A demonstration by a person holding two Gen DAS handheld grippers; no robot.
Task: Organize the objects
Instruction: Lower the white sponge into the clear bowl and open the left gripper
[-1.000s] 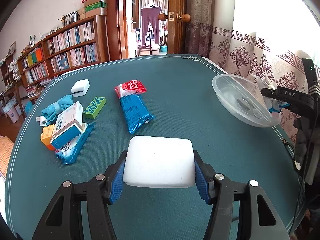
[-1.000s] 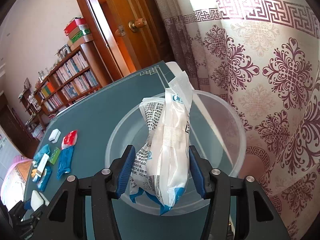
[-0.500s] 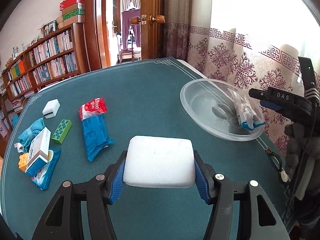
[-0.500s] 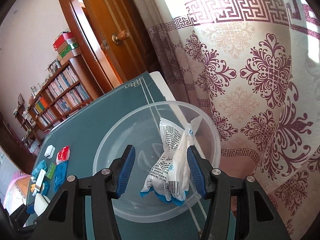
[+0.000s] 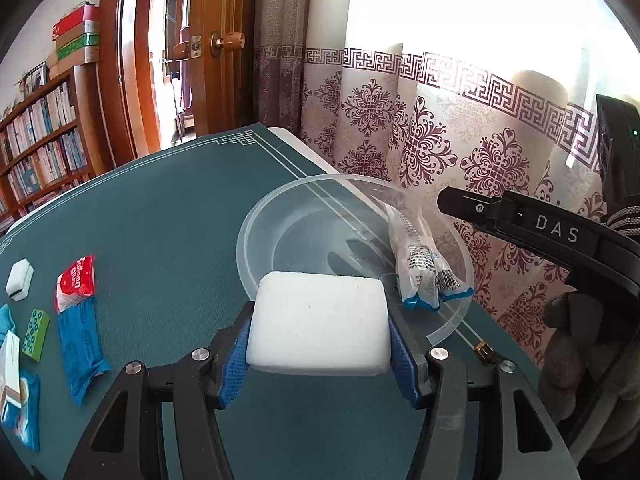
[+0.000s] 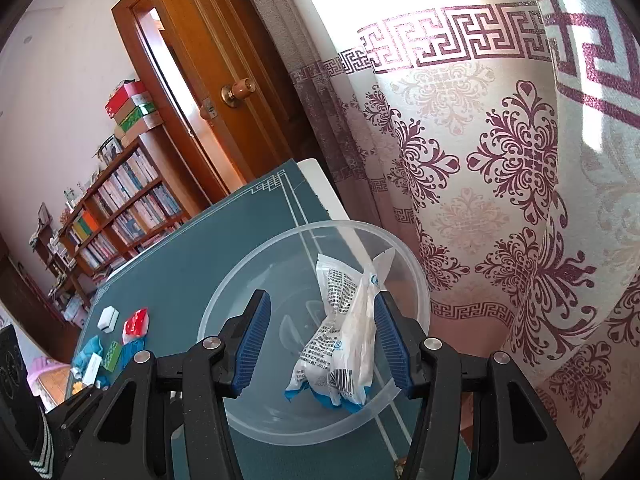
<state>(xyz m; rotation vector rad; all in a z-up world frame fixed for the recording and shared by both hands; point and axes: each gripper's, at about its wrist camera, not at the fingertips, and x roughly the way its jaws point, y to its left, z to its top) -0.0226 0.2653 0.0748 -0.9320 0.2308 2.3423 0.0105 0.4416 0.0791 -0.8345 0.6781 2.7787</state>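
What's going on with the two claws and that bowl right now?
Left gripper shut on white sponge, near clear bowl. Right gripper open above it. White packet lies inside. Nothing blocking.

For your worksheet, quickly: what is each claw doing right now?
Left claw: closed on the white sponge.
Right claw: open, holding nothing; the white packet lies in the clear bowl.

White foam block (image 5: 318,326) level above table, white-blue packet (image 6: 346,344) lying in clear bowl (image 6: 224,304) at table's edge

"DAS" stands in white letters on the right tool (image 5: 452,202).
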